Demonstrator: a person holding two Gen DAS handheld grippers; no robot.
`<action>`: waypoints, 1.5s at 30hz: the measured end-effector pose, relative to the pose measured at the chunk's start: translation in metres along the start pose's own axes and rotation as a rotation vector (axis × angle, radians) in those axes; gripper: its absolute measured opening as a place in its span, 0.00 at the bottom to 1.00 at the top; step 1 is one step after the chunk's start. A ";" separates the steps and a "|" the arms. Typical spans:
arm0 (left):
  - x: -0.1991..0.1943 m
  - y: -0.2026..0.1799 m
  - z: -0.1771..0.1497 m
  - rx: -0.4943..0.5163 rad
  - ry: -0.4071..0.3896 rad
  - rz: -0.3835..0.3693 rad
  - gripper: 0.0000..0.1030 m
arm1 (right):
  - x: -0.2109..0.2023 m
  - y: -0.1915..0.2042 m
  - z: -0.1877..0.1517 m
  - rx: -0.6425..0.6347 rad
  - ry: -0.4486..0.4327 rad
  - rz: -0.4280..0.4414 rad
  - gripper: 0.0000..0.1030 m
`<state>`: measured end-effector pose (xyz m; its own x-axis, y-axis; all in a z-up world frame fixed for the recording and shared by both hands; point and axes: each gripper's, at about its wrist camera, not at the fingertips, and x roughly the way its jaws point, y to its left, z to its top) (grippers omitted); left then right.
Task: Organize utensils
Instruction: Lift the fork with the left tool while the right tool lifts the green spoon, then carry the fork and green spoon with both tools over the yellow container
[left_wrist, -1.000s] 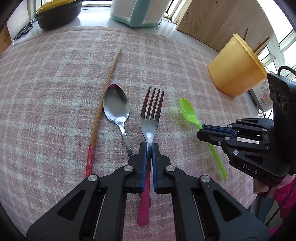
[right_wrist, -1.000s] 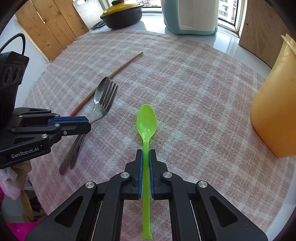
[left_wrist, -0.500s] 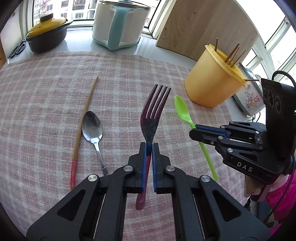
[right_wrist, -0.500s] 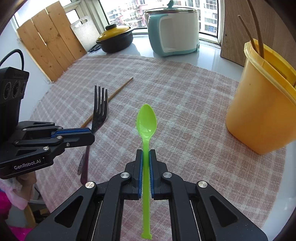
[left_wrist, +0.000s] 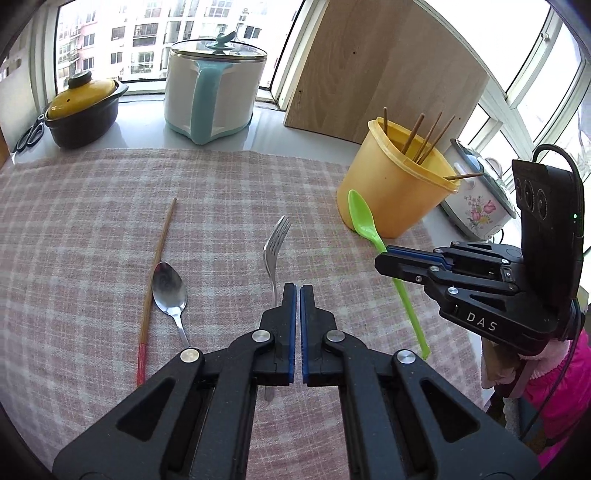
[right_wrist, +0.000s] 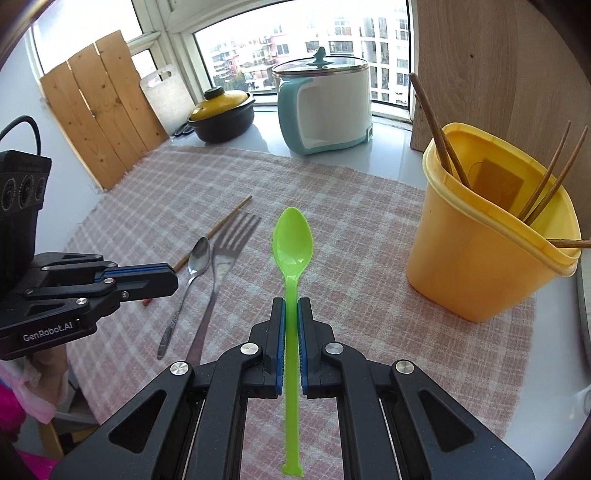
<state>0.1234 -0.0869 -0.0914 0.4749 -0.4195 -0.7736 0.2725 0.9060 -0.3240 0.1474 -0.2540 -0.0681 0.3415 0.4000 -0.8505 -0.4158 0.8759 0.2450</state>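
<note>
My right gripper (right_wrist: 291, 308) is shut on a green plastic spoon (right_wrist: 293, 243) and holds it above the checked cloth, left of the yellow utensil cup (right_wrist: 487, 254). The spoon also shows in the left wrist view (left_wrist: 364, 218), in front of the cup (left_wrist: 391, 192). My left gripper (left_wrist: 297, 295) is shut and empty, raised above the cloth. The metal fork (left_wrist: 275, 247) lies on the cloth just below and left of its fingers. A metal spoon (left_wrist: 169, 288) and a wooden chopstick (left_wrist: 159, 254) lie to its left.
Several chopsticks stand in the yellow cup. A white and teal cooker (left_wrist: 212, 99) and a black pot with yellow lid (left_wrist: 83, 110) stand at the back by the window. A wooden board (left_wrist: 384, 70) leans behind the cup. A floral pot (left_wrist: 476, 210) sits at the right.
The fork has left my left gripper and now lies on the cloth; the gripper has risen, shut on nothing. My right gripper has lifted the green spoon higher and closer to the cup.
</note>
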 end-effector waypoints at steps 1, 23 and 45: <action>0.001 0.001 0.001 0.002 0.002 0.015 0.00 | 0.000 0.000 0.000 0.000 0.000 -0.002 0.05; 0.125 0.055 0.050 -0.051 0.136 0.161 0.37 | -0.004 -0.018 -0.019 0.073 0.026 -0.007 0.05; 0.127 0.021 0.039 0.054 0.131 0.167 0.07 | -0.006 -0.035 -0.024 0.110 0.038 -0.008 0.05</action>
<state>0.2220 -0.1235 -0.1753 0.4052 -0.2495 -0.8795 0.2451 0.9565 -0.1584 0.1395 -0.2937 -0.0828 0.3114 0.3837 -0.8694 -0.3174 0.9043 0.2854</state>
